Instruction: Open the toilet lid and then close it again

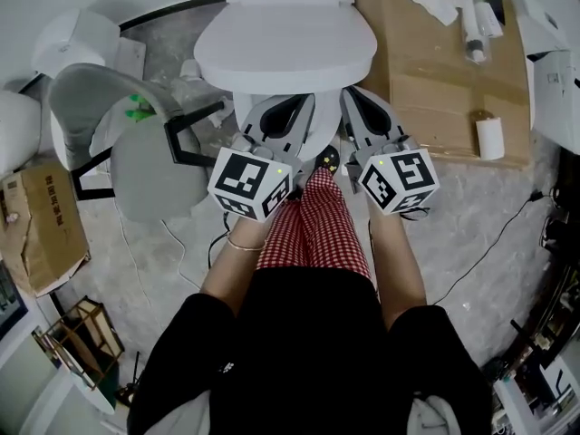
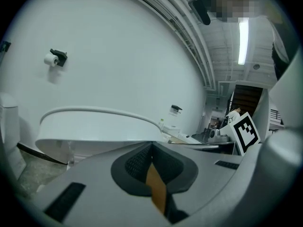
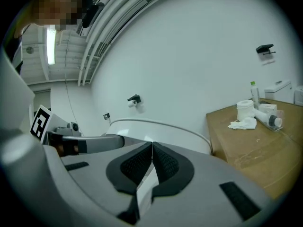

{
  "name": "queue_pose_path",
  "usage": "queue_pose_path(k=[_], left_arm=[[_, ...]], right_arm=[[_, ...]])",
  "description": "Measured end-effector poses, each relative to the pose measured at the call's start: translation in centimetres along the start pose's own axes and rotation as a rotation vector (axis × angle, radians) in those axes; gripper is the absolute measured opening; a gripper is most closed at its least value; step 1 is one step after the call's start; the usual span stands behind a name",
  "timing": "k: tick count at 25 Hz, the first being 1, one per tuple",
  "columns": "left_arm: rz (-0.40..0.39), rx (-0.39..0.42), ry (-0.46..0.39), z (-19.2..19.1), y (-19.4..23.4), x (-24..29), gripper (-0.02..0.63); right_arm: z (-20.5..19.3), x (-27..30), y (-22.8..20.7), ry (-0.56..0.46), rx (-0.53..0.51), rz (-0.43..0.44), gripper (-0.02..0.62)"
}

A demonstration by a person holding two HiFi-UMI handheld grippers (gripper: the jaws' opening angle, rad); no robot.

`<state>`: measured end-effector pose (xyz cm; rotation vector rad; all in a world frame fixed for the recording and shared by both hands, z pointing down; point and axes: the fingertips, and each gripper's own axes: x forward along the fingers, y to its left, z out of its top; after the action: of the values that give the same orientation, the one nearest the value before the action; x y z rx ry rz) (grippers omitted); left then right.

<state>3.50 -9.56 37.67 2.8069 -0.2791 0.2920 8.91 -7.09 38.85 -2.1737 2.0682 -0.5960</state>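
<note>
From my remote seat, the white oval toilet lid (image 1: 285, 48) fills the top centre of the head view and hides the bowl and seat under it. The tips of both grippers run up to its front rim at mid-frame, and I cannot tell whether they touch it.

The left gripper (image 2: 151, 144) has its fingers pressed together with nothing between the pads. In its own view the lid's pale edge curves across the middle of the frame just beyond them. The right gripper (image 3: 152, 144) is likewise pressed together and empty, with the lid's rim arching behind its tips.

The 2 black-and-white marker cubes (image 1: 252, 182) carry only square patterns, no letters. The person's red-and-white checked trousers (image 1: 313, 229) cover the floor between the arms.

At the lower left of the head view, a brown cardboard box (image 1: 36, 234) is cut off by the frame edge, and its print is too small to read. At the upper right, a flat brown board (image 1: 435, 71) holds a white paper roll (image 1: 489, 139). Labels on the items at its far end are unreadable. A grey moulded chair (image 1: 136, 152) sits at the left.
</note>
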Motion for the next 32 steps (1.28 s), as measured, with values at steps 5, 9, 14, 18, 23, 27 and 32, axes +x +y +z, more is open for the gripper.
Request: queue_pose_path(k=[5,9,14,18,23,27,32], left_arm=[[0.026,0.023,-0.008,1.3,0.4,0.6,0.004],[0.047,0.027,-0.011,2.7,0.8,1.0,0.005],[0.061,0.033,-0.023,4.3,1.4,1.8,0.005],[0.07,0.045,-0.028,5.7,1.9,2.5,0.004],[0.081,0.048,-0.036,7.4,2.6,3.5,0.005],[0.094,0.054,-0.052,8.8,3.2,4.3,0.005],[0.108,0.059,-0.067,10.2,3.9,5.3,0.005]], right_arm=[[1.2,0.5,-0.3,-0.008,0.001,0.015,0.02],[2.4,1.2,-0.4,-0.01,-0.002,0.028,0.02],[4.0,2.0,-0.7,-0.028,0.005,0.044,0.02],[5.3,2.7,-1.1,-0.041,0.012,0.052,0.02],[6.9,3.7,-1.6,-0.05,0.015,0.056,0.02],[8.1,4.5,-2.0,-0.055,-0.01,0.059,0.02],[9.5,5.4,-2.6,-0.069,-0.008,0.079,0.02]])
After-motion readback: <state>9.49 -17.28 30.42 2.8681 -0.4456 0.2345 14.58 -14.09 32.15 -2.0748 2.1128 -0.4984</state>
